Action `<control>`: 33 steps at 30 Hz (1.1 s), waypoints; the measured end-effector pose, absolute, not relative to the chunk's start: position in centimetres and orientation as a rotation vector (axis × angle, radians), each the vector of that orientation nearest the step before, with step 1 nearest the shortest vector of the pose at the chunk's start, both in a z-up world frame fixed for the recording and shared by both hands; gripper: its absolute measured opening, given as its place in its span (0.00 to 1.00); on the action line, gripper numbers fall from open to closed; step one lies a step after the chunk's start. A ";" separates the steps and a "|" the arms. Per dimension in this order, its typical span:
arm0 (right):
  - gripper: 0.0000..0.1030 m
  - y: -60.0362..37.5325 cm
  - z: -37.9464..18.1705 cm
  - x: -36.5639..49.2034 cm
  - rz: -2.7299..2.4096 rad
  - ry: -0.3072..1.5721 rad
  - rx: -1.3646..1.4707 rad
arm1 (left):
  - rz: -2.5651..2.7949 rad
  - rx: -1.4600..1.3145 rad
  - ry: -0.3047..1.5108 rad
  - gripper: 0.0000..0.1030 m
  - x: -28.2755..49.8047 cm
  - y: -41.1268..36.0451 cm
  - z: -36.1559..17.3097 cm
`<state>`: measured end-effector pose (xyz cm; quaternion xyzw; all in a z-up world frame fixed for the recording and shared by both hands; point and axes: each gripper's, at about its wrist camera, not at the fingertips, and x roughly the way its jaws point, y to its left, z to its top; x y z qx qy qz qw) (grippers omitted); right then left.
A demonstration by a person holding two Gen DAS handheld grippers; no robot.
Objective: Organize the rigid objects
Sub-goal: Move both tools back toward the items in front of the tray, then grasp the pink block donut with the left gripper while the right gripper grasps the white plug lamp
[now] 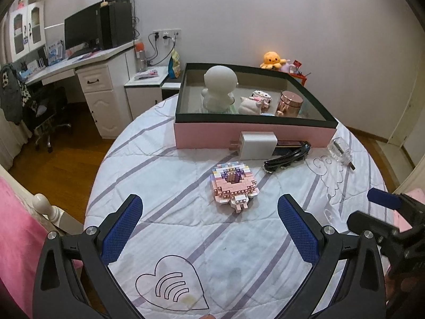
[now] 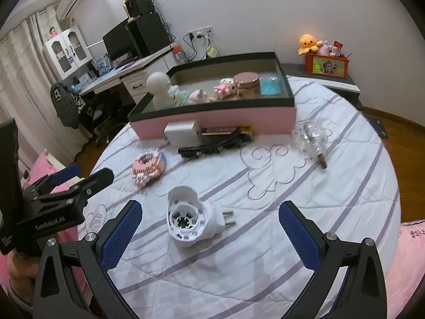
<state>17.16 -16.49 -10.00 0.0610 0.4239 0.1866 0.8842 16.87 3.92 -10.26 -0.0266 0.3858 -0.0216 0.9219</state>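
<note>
A pink box with a black rim (image 1: 255,133) (image 2: 217,121) stands at the far side of the round table and holds a white figurine (image 1: 219,87), small toys and a copper jar (image 1: 289,103). In front of it lie a white charger (image 1: 256,145), a black cable (image 1: 287,159), a clear plastic piece (image 1: 341,150) and a pink brick model (image 1: 233,186) (image 2: 149,167). My left gripper (image 1: 209,228) is open, just short of the brick model. My right gripper (image 2: 209,228) is open around a white plug device (image 2: 190,219) lying on the cloth, without touching it.
The table wears a white quilted cloth with purple stripes (image 1: 186,239). A desk with a monitor (image 1: 82,30) stands at the left, a bedside cabinet (image 1: 148,90) behind the table. An orange plush (image 2: 308,43) sits on a red box (image 2: 326,65) at the back right.
</note>
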 end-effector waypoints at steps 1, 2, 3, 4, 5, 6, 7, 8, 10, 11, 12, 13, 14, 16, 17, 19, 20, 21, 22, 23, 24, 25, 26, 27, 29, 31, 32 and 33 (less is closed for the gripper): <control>1.00 -16.3 -10.2 17.2 0.392 0.887 0.123 | -0.046 -0.054 0.795 1.00 17.0 3.8 -10.4; 1.00 -16.1 -10.3 17.2 0.396 0.893 0.120 | -0.048 -0.053 0.799 1.00 17.1 3.8 -10.6; 1.00 -15.9 -10.4 17.3 0.402 0.898 0.117 | -0.050 -0.053 0.803 1.00 17.3 3.7 -10.7; 1.00 -15.8 -10.6 17.3 0.406 0.903 0.114 | -0.054 -0.054 0.808 1.00 17.4 3.6 -10.8; 1.00 -15.6 -10.9 17.4 0.411 0.910 0.109 | -0.055 -0.053 0.814 1.00 17.7 3.5 -11.1; 1.00 -15.3 -11.1 17.5 0.414 0.915 0.103 | -0.056 -0.052 0.820 1.00 17.9 3.4 -11.3; 1.00 -15.1 -11.3 17.6 0.416 0.921 0.095 | -0.057 -0.052 0.824 1.00 18.2 3.4 -11.5; 1.00 -15.0 -11.6 17.8 0.415 0.927 0.087 | -0.059 -0.052 0.830 1.00 18.5 3.3 -11.7; 1.00 -14.6 -12.5 18.2 0.415 0.947 0.073 | -0.062 -0.048 0.843 1.00 19.1 3.0 -12.2; 1.00 -14.4 -12.9 18.4 0.415 0.954 0.070 | -0.061 -0.045 0.847 1.00 19.4 2.9 -12.4; 1.00 -14.3 -13.1 18.6 0.412 0.960 0.067 | -0.059 -0.042 0.851 1.00 19.7 2.8 -12.6; 1.00 -14.2 -13.4 18.7 0.407 0.964 0.063 | -0.057 -0.037 0.855 1.00 20.1 2.6 -12.8; 1.00 -14.1 -13.7 18.9 0.404 0.967 0.057 | -0.056 -0.034 0.857 1.00 20.4 2.5 -13.0; 0.95 -14.0 -14.1 19.1 0.396 0.967 0.044 | -0.049 -0.027 0.865 1.00 21.2 2.3 -13.4; 0.90 -13.9 -14.3 19.3 0.392 0.969 0.032 | -0.049 -0.026 0.870 1.00 21.5 2.3 -13.7; 0.85 -13.8 -14.3 19.4 0.398 0.961 0.022 | -0.055 -0.028 0.880 0.99 22.1 2.2 -14.1; 0.77 -13.7 -14.2 19.4 0.401 0.957 0.014 | -0.057 -0.029 0.887 0.99 22.4 2.1 -14.4; 0.67 -13.6 -14.2 19.5 0.400 0.952 0.003 | -0.060 -0.030 0.897 0.97 22.7 2.0 -14.7; 0.63 -13.6 -14.1 19.6 0.398 0.947 -0.005 | -0.066 -0.032 0.907 0.91 23.0 1.9 -15.0; 0.60 -13.6 -14.1 19.7 0.399 0.947 -0.010 | -0.076 -0.038 0.922 0.83 23.3 1.9 -15.4; 0.60 -13.7 -14.1 19.9 0.406 0.945 -0.008 | -0.079 -0.041 0.934 0.81 23.5 1.8 -15.7; 0.60 -13.9 -14.1 20.0 0.409 0.944 -0.004 | -0.078 -0.034 0.932 0.78 23.6 1.6 -15.8; 0.60 -14.0 -14.0 20.0 0.410 0.942 0.000 | -0.082 -0.028 0.925 0.73 23.6 1.5 -15.8; 0.60 -14.1 -14.1 20.0 0.410 0.940 0.003 | -0.092 -0.024 0.923 0.68 23.6 1.4 -15.7; 0.60 -14.3 -14.0 20.1 0.408 0.938 0.010 | -0.095 -0.015 0.919 0.58 23.7 1.2 -15.6; 0.60 -14.2 -14.0 20.2 0.406 0.937 0.010 | -0.101 -0.028 0.916 0.58 23.6 1.3 -15.5; 0.60 -14.3 -13.9 20.3 0.406 0.936 0.011 | -0.104 -0.035 0.915 0.58 23.5 1.3 -15.5; 0.60 -14.3 -13.8 20.4 0.405 0.934 0.014 | -0.105 -0.044 0.914 0.58 23.4 1.4 -15.4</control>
